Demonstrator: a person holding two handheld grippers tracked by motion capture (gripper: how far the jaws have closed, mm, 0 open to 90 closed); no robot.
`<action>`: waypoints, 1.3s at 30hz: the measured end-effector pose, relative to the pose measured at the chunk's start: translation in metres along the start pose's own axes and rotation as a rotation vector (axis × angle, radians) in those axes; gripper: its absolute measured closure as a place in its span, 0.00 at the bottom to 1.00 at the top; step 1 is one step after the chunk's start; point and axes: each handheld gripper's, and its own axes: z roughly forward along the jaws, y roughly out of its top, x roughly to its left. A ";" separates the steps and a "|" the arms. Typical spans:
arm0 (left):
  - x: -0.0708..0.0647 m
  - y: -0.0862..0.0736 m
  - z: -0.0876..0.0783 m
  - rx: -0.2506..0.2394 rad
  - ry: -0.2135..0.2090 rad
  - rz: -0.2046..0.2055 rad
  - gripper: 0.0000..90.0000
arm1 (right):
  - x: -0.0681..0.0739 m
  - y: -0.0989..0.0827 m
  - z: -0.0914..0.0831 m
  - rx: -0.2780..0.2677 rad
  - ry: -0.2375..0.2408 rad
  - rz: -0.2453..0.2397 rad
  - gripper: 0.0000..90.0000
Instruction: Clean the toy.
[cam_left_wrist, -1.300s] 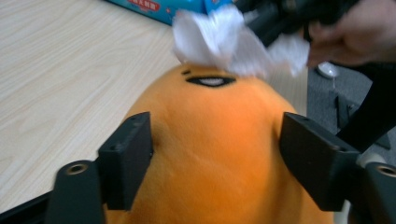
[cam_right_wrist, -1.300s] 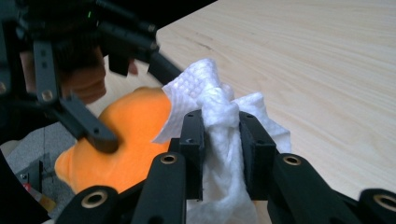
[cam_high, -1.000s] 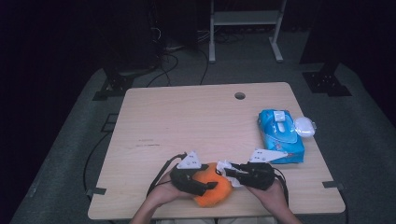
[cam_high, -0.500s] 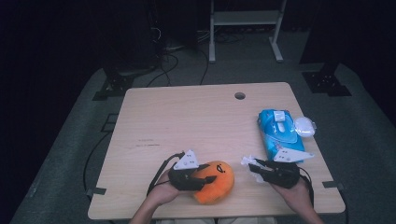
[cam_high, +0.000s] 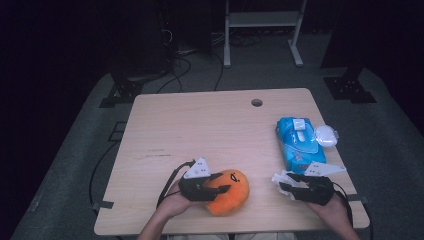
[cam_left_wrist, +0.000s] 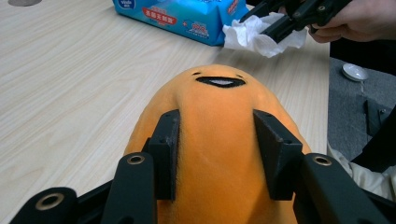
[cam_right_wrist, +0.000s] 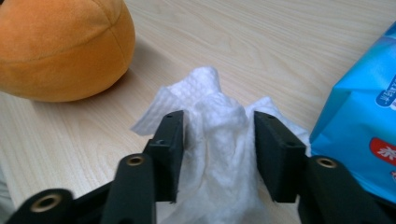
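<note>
So the wooden table (cam_high: 210, 130) takes up most of the scene, with a small round hole (cam_high: 257, 102) near its far edge. On the right side lies a blue pack of wet wipes (cam_high: 299, 145) with a white flip lid; there's a red label with white characters on it, but it's too small for me to read. A little white round thing (cam_high: 326, 135) sits touching the pack's right side.

The orange plush toy (cam_high: 229, 191), with a tiny face stitched on, sits at the near edge, a bit left of centre. The left gripper (cam_high: 220, 186) is clamped on it, pads sunk into the fur on both sides. Nothing blocks the way between it and the wipes.

The right gripper (cam_high: 286, 185) is near the pack's near end, with a crumpled white wipe (cam_right_wrist: 210, 116) between its jaws; they've just been opening and the wipe still fills the gap.

Compared with a second ago, the right gripper has pulled away from the plush, over to the right, taking the wipe along. The plush has stayed put.
</note>
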 end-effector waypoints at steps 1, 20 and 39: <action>0.000 0.000 0.000 0.000 0.000 0.001 0.62 | 0.000 0.000 0.000 0.003 -0.005 -0.005 0.53; 0.020 0.019 0.000 -0.023 0.053 0.004 0.62 | -0.004 0.000 -0.011 -0.083 0.029 0.020 0.48; 0.086 0.048 0.030 0.017 0.199 -0.027 0.62 | -0.012 0.008 -0.012 -0.122 0.044 0.043 0.44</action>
